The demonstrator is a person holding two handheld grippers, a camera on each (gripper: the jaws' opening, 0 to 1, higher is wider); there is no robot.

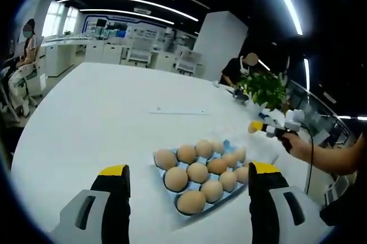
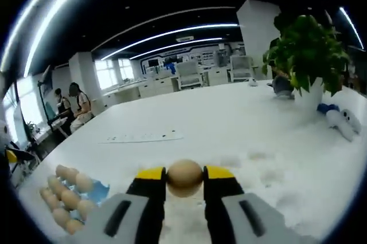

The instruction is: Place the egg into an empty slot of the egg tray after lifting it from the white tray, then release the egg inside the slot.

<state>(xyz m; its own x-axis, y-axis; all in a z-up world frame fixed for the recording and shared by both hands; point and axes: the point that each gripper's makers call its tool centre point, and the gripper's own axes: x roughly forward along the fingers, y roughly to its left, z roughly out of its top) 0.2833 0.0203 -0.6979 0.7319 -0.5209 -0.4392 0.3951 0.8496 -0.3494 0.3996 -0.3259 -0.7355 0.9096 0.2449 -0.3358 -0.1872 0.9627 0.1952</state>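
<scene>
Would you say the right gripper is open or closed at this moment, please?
Closed on the egg: the right gripper has its yellow-tipped jaws pressed against either side of it, above the white table.

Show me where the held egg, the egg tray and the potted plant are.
held egg [image 2: 184,177], right gripper view, its front face.
egg tray [image 1: 227,144], left gripper view, bare blue slot.
potted plant [image 2: 307,49], right gripper view, its leaves.

- A large white table [image 1: 109,112] with a rounded edge spans an open-plan office.
- Long curved light strips [image 2: 172,32] run across a dark ceiling.
- A wide white pillar [image 1: 221,43] rises beyond the table's far edge.
- Bright windows [image 1: 54,18] line the far wall, with white desks and cabinets [image 1: 109,52] in front of them.
- A leafy green plant [image 2: 307,49] in a white pot stands near the table's far edge.
- People sit at desks [image 2: 71,106] in the distance.
</scene>
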